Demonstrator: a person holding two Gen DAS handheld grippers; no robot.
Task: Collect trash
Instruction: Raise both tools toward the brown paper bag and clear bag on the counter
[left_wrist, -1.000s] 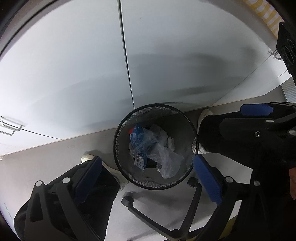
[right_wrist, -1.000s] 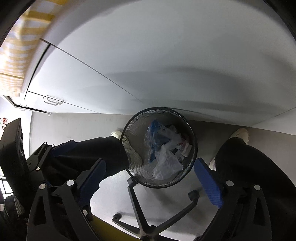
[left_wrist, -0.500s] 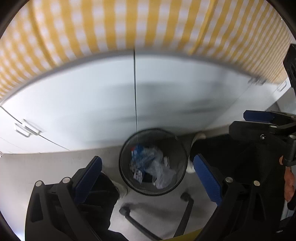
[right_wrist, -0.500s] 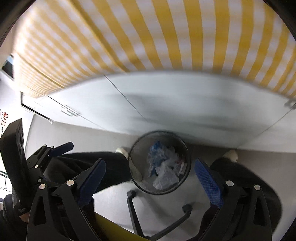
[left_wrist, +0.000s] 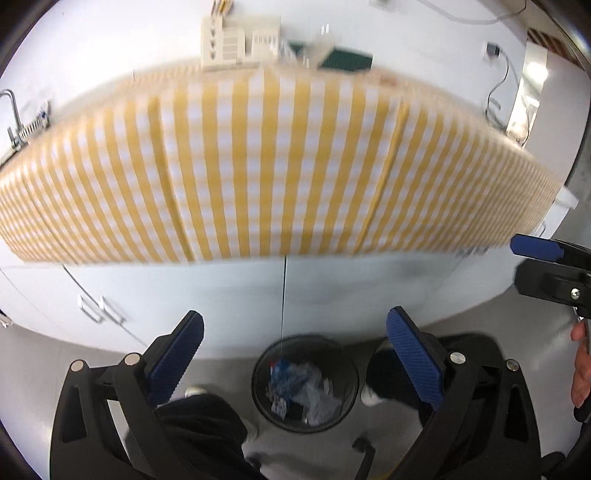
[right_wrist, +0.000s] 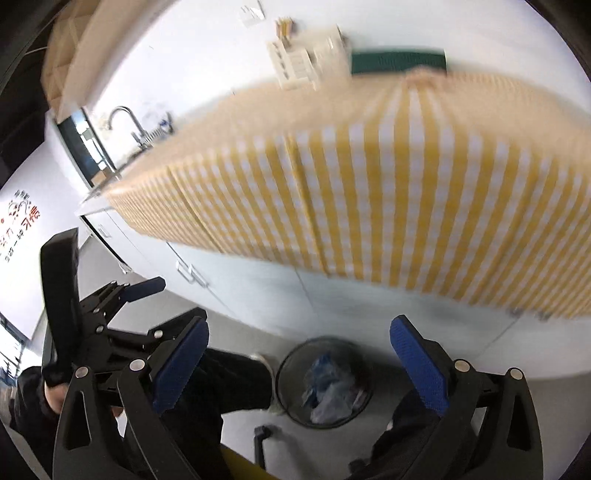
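A black mesh trash bin (left_wrist: 349, 373) stands on the floor against white cabinets, holding blue and clear plastic wrappers (left_wrist: 295, 384). It also shows in the right wrist view (right_wrist: 286, 373) with the wrappers (right_wrist: 325, 384) inside. My left gripper (left_wrist: 295, 354) is open and empty, high above the bin. My right gripper (right_wrist: 299, 358) is open and empty, also well above the bin. The right gripper's side shows at the right edge of the left wrist view (left_wrist: 546, 266), and the left gripper's side at the left of the right wrist view (right_wrist: 110, 314).
A counter with a yellow checked cloth (left_wrist: 280, 166) fills the upper view, with white organizers (left_wrist: 236, 40) and a green mat (left_wrist: 347, 59) at its back. A faucet (right_wrist: 125, 118) stands at the left. My legs (right_wrist: 221, 384) and a chair base (left_wrist: 365, 454) flank the bin.
Both grippers have risen and tilted up from the bin. The bin looks smaller and lower, and the countertop with its cloth has come into view. Both stay open.
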